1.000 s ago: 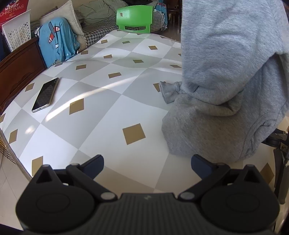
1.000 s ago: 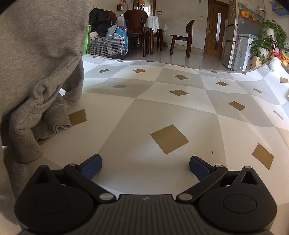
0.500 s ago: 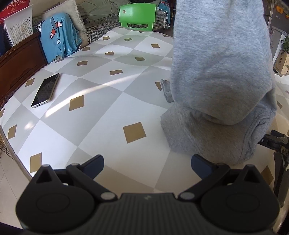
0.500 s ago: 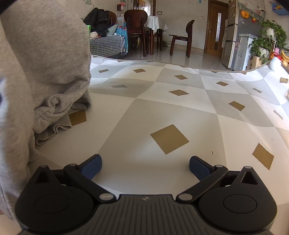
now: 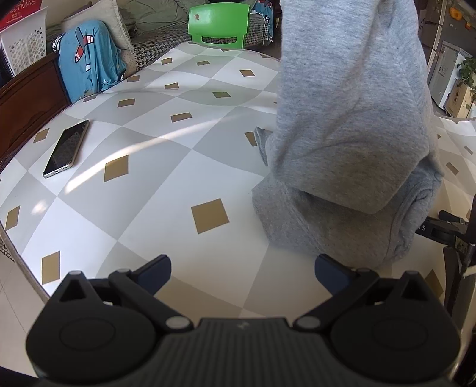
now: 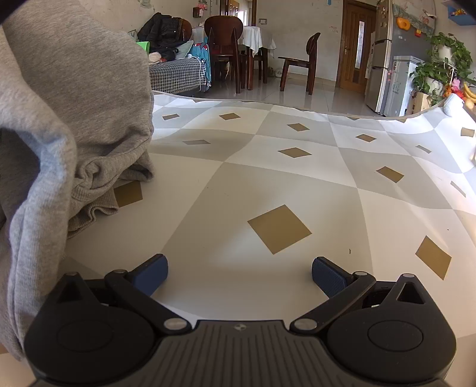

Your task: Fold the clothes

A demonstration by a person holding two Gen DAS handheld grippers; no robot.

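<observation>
From the left wrist camera, the left gripper has its jaws spread wide and empty above the checked tablecloth. A grey sweatshirt hangs down from above on the right, its lower part heaped on the cloth just beyond the right fingertip. A smartphone lies flat far to the left, and a green chair stands past the table's far edge.

From the right wrist camera, the right gripper is likewise released, gripping nothing. The sweatshirt fills the left side, bunched on the tablecloth; what holds it up is probably out of frame
</observation>
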